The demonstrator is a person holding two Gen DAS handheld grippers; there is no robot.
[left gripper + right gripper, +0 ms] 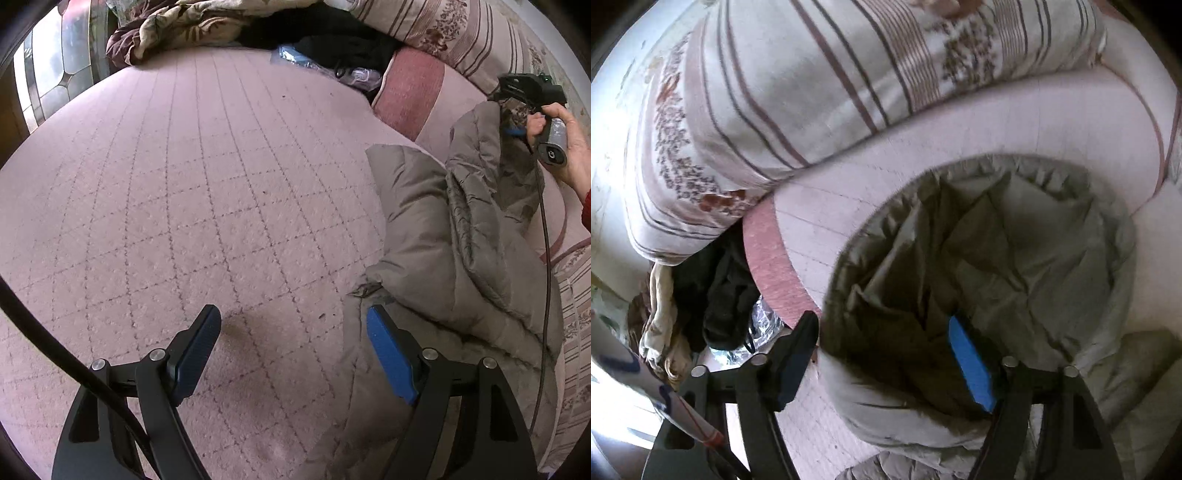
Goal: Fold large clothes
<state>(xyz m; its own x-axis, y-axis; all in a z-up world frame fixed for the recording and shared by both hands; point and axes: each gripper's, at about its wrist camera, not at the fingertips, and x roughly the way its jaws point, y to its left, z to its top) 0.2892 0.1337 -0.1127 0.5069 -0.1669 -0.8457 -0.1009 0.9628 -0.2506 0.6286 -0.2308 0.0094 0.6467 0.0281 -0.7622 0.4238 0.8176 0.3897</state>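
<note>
A grey padded jacket [443, 240] lies crumpled on the right part of a pink quilted bed sheet [184, 184]. My left gripper [291, 314] hangs open low over the sheet. Its blue right pad [388, 354] is above the jacket's near edge, and nothing is between the fingers. At the upper right a hand [569, 147] holds my right gripper [508, 107], and a peak of the jacket rises up to it. In the right wrist view a thick fold of the jacket [997, 240] fills the gap of the right gripper [882, 319], and the pads squeeze it.
A striped, flowered duvet [443, 29] is heaped along the back and right of the bed. Dark clothes [332, 40], a plastic bag [295, 59] and a brown patterned blanket [177, 26] lie at the far edge. A leaded window [55, 74] stands at the left. A cable [546, 258] hangs from the right gripper.
</note>
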